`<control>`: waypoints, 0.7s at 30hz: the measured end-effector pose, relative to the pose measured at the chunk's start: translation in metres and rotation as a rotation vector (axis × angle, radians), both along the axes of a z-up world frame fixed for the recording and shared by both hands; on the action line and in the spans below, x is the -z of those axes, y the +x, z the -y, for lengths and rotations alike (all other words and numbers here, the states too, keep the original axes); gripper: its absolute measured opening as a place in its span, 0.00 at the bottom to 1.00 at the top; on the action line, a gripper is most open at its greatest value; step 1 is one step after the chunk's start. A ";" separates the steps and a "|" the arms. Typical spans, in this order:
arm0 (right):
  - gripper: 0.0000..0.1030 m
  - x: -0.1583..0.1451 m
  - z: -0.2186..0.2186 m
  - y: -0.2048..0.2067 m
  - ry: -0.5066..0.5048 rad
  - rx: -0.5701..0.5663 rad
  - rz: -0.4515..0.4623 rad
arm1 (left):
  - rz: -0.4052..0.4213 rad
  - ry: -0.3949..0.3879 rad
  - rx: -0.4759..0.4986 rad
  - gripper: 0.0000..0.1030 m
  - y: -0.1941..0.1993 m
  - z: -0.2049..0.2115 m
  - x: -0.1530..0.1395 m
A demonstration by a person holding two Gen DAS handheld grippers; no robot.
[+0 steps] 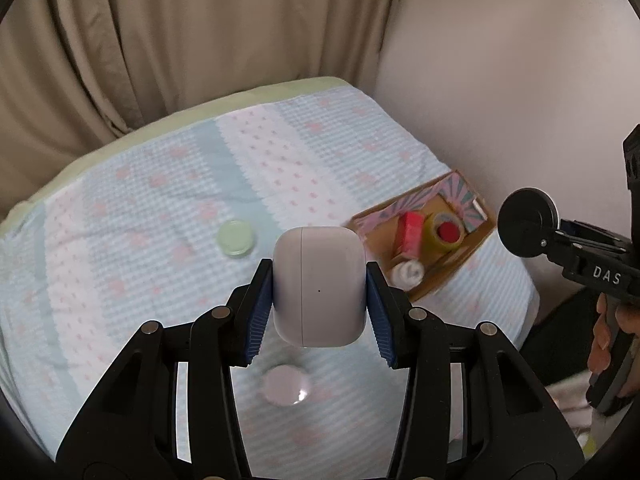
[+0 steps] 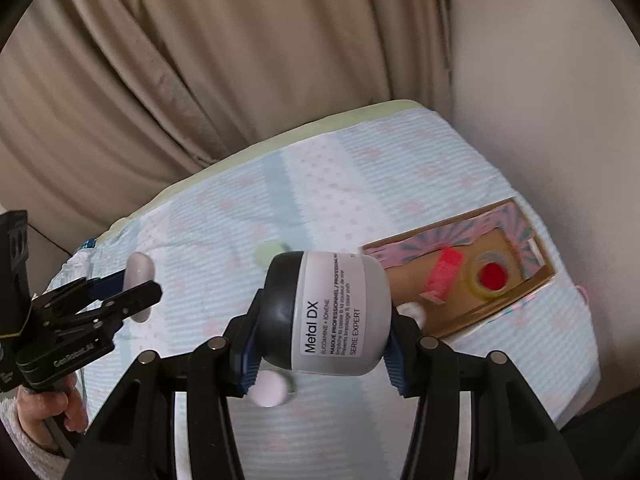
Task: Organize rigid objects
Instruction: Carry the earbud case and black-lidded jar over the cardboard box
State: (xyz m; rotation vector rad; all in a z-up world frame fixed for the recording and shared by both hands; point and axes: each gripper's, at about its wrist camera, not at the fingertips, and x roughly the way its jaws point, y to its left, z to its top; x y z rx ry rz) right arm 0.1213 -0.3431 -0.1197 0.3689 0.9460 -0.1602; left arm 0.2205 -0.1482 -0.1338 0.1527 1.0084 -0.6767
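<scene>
My left gripper is shut on a white earbud case, held above the bed. It also shows from the side in the right wrist view. My right gripper is shut on a grey jar with a black lid labelled Metal DX, held in the air. A cardboard tray lies at the bed's right edge with a red box, a tape roll and a white item. A green lid and a pale pink round lid lie on the bed.
The bed has a light blue patterned cover. A beige curtain hangs behind it and a plain wall stands to the right. The tray also shows in the right wrist view.
</scene>
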 end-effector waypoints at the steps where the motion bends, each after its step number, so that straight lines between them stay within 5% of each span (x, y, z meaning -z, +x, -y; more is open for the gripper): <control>1: 0.45 0.001 0.016 0.000 0.006 -0.001 -0.004 | -0.009 -0.005 -0.015 0.40 -0.002 0.015 0.002; 11: 0.45 0.038 0.155 0.024 0.010 -0.023 -0.079 | -0.099 -0.023 -0.083 0.40 0.005 0.144 0.041; 21: 0.45 0.118 0.236 0.062 0.020 -0.009 -0.186 | -0.219 0.119 -0.022 0.40 0.040 0.238 0.148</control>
